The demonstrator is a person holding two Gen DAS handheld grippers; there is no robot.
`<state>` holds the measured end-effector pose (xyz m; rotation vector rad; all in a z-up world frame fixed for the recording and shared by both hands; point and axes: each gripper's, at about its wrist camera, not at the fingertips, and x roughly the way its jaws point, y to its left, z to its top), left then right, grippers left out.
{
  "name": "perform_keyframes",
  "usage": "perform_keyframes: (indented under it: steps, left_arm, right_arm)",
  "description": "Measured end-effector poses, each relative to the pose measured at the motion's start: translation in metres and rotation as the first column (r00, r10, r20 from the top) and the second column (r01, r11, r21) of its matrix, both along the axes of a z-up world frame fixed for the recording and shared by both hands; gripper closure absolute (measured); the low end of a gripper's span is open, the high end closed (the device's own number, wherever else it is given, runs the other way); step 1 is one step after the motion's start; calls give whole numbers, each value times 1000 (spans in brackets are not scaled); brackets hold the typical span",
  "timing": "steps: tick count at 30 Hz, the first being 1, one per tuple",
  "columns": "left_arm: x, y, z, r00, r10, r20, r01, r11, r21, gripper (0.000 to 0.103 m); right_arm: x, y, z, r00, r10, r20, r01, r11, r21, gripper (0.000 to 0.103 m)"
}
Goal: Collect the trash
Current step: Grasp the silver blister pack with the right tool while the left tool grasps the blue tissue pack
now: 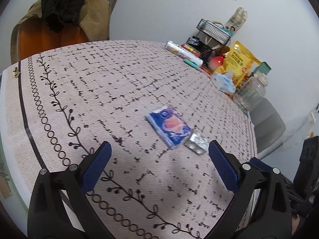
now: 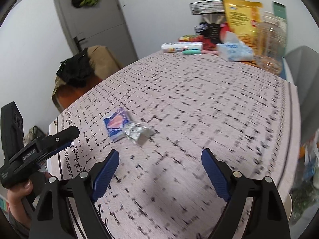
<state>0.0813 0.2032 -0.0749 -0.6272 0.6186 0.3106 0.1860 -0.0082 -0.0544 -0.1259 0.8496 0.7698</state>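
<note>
A small blue packet with a pink picture (image 1: 168, 128) lies flat on the patterned tablecloth (image 1: 99, 91), and a silver blister strip (image 1: 196, 143) touches its near right corner. My left gripper (image 1: 159, 151) hovers open just short of both, nothing between its blue pads. In the right wrist view the blue packet (image 2: 117, 126) and the silver blister strip (image 2: 137, 132) lie ahead and to the left of my right gripper (image 2: 160, 158), which is open and empty above the cloth. The left gripper (image 2: 65, 137), held in a person's hand, shows at that view's left edge.
At the table's far end stand a tissue pack (image 1: 223, 82), a yellow snack bag (image 1: 238, 63), a glass jar (image 1: 253, 91), a wire rack (image 1: 214, 30) and a long white box (image 1: 183, 52). A chair with draped clothes (image 1: 59, 23) stands beyond the table. A grey chair (image 1: 267, 123) sits at the right.
</note>
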Motion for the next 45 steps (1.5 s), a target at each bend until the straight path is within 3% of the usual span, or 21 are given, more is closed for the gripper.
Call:
perform_keyframes:
  steps: [7,11,16,19,20,25,27,29,40,41,42,44,45]
  left_arm:
    - [-9,12,-3,999,46,0,-46,999,-5,6]
    - [-12,21,-6,998,68,-10,-68,998,-9,7]
    - [-10,27,-10,997,78,-26,-78,997,-16,9]
    - [-4,27,-11,997,75,-35,-76,997,-20,9]
    - [-1,26,-10,997,71,-37,-72,997,-19,9]
    - [15,20,-9,998,45,-45,-46,999,-14,10]
    - [23,16,-7,998,32,-49,-32,999,-8,10]
    - [34,10,-7,998,11,-57,-11,1000,0,9]
    - [87,-10,-24,988,-19,-152,27,998,51,9]
    - [89,-11,-25,987,-11,-157,21,998,63,9]
    - [91,-11,-24,987,-3,-162,14,997,71,9]
    - [97,-10,-24,985,11,-171,3,997,83,9]
    - [101,-10,-25,984,18,-179,-2,996,92,9]
  right_arm:
    - [12,49,-16,996,89,11,-88,991,-97,23]
    - [15,75,-28,990,141,20,-136,979,-150,30]
    - [23,92,-36,987,159,37,-151,974,-168,34]
    - [33,96,-40,985,167,33,-159,972,-172,47]
    - [37,96,-40,986,167,22,-161,974,-161,59]
    - [48,86,-35,989,147,5,-145,982,-120,76]
    - [51,80,-34,990,141,-10,-141,985,-100,94]
    - [54,72,-33,992,128,-13,-129,987,-94,97]
    - [64,42,-28,996,82,-25,-84,995,-61,94]
    - [66,40,-28,997,77,-26,-78,995,-63,90]
    - [67,38,-28,997,75,-27,-76,995,-62,79]
    - [68,34,-27,998,67,-21,-68,996,-58,66]
    - [68,31,-26,998,60,-12,-60,996,-61,66]
